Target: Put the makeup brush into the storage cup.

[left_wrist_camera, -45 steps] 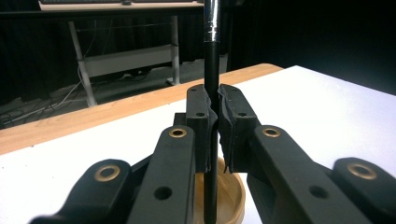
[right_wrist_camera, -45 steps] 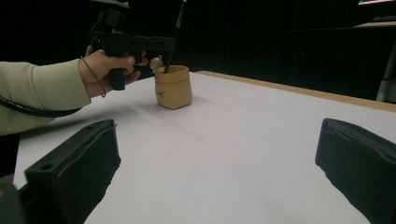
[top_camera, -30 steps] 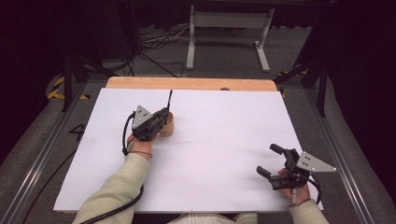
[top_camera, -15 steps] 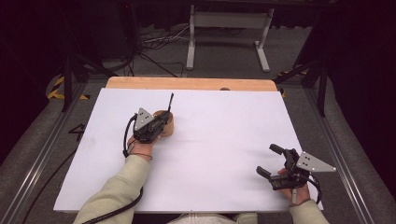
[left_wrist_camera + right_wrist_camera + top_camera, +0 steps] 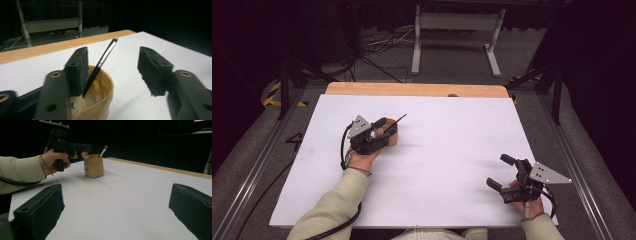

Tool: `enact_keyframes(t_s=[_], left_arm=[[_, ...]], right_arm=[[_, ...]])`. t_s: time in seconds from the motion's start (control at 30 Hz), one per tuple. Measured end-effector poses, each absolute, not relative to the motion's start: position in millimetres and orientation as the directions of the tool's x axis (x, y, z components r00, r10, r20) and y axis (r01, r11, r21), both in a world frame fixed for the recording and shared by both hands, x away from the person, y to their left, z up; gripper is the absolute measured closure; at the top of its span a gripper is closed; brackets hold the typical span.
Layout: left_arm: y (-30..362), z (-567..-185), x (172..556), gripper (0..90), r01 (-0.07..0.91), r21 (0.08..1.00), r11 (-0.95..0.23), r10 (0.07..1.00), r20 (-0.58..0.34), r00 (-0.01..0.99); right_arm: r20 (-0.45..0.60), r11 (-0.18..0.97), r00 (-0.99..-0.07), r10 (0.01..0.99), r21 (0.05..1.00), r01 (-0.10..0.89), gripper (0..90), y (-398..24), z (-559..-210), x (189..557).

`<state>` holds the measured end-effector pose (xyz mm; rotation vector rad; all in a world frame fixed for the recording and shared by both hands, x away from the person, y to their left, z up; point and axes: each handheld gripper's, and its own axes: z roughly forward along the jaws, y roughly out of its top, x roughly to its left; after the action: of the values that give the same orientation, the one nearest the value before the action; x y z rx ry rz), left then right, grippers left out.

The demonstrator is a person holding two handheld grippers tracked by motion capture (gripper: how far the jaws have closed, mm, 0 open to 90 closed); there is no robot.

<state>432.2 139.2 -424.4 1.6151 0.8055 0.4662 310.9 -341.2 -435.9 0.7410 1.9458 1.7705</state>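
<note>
Tan pot: stands upright on the white surface, left of centre toward the far side. Brush: black handle, leaning in the pot, tip up. Left gripper: over the pot, jaws just opened, released, brush between them untouched. Right gripper: near right, spread wide, holding nothing.

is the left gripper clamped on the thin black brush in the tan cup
No, the left gripper stands open, and the thin black brush leans free in the tan cup.
</note>
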Motion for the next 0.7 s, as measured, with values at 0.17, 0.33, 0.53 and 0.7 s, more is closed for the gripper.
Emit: enact_keyframes(t_s=[0.17, 0.33, 0.53, 0.7], left_arm=[[145.3, -413.1, 427.4, 25.9, 0.238, 0.971, -0.01, 0.665, -0.172, 0.727], [150.6, -402.0, 417.8, 14.4, 0.22, 0.975, -0.01, 0.616, -0.167, 0.77], [162.7, -396.1, 400.4, 9.5, 0.199, 0.98, -0.004, 0.563, -0.162, 0.81], [171.9, -392.0, 390.8, 7.9, 0.192, 0.981, -0.008, 0.563, -0.155, 0.812]], right_arm=[[0.054, 0.056, -0.777, 0.628, 0.992, 0.113, 0.2, -341.1, -435.9, 310.6], [0.057, 0.055, -0.775, 0.629, 0.992, 0.117, 0.2, -341.4, -435.8, 310.0], [0.059, 0.05, -0.771, 0.634, 0.992, 0.117, 0.2, -342.4, -436.0, 309.3], [0.056, 0.053, -0.771, 0.635, 0.992, 0.116, 0.2, -342.2, -435.8, 308.2]])
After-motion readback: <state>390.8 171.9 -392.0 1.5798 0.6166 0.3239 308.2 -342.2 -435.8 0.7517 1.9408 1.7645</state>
